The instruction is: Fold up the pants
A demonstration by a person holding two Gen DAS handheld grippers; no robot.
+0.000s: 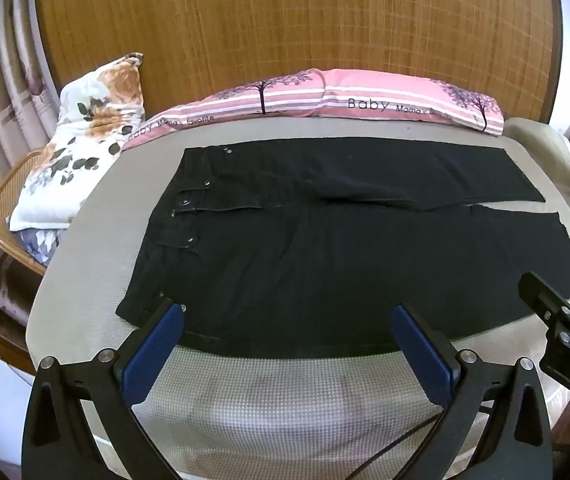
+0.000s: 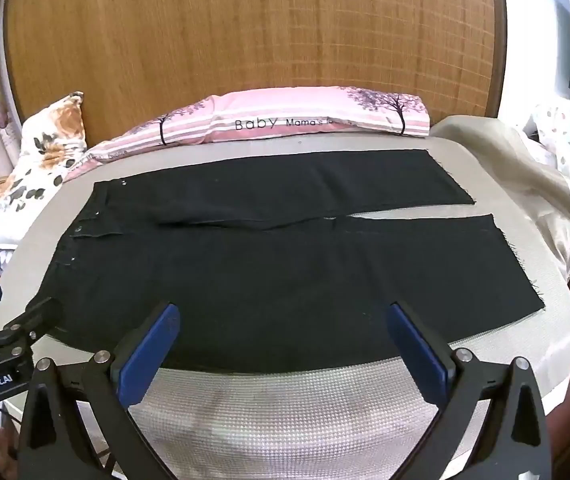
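Black pants (image 1: 305,248) lie flat on a grey mat (image 1: 85,264), waistband with metal buttons to the left, both legs running right side by side. They also show in the right wrist view (image 2: 285,264). My left gripper (image 1: 288,314) is open and empty, over the near edge of the pants by the waist. My right gripper (image 2: 284,312) is open and empty, over the near edge of the near leg. The right gripper shows at the right edge of the left wrist view (image 1: 553,308); the left gripper shows at the left edge of the right wrist view (image 2: 25,324).
A pink striped pillow (image 1: 349,100) lies along the far edge before a wooden headboard (image 1: 285,20). A floral pillow (image 1: 81,144) sits on a wicker chair (image 1: 1,216) at left. Beige cloth (image 2: 525,184) is bunched at right.
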